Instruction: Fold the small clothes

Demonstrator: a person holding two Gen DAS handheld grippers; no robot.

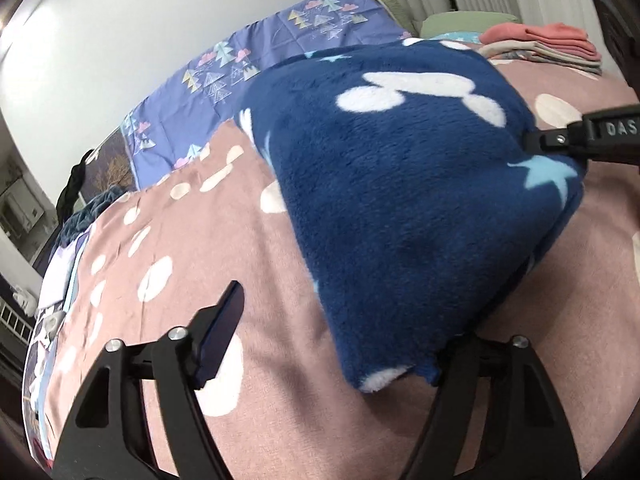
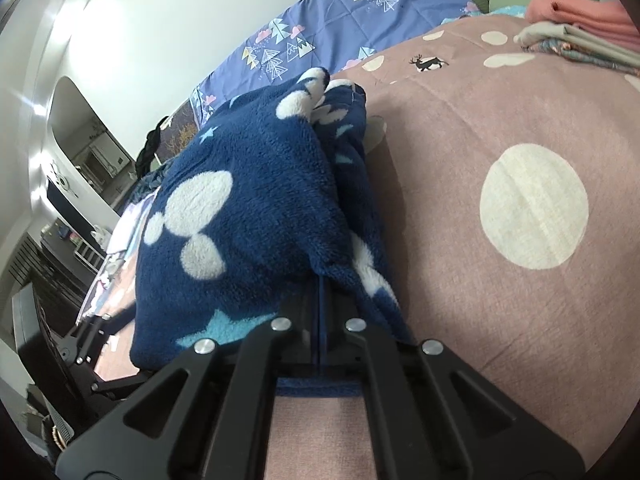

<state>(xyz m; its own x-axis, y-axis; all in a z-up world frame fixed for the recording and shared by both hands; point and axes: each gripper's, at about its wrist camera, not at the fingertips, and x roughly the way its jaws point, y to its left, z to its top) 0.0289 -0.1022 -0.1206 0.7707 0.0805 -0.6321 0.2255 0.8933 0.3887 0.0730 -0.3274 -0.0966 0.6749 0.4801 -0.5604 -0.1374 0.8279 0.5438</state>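
- Right wrist view: right gripper [image 2: 320, 300] clamped tight on fleece garment [image 2: 240, 208], centre frame.
- Left gripper [image 1: 332, 344] part open, gripping nothing, straddling garment corner low centre.
- Risk: thick fleece slipping out, fold collapsing onto bedspread [image 2: 500, 300].

Both wrist cams sit low, angled down, close over the pink dotted bedspread [image 1: 208, 248]; both share the navy fleece garment [image 1: 400, 200] [image 2: 248, 184].

White letters "DAS" stand on the right tool [image 1: 560, 140], cut off.
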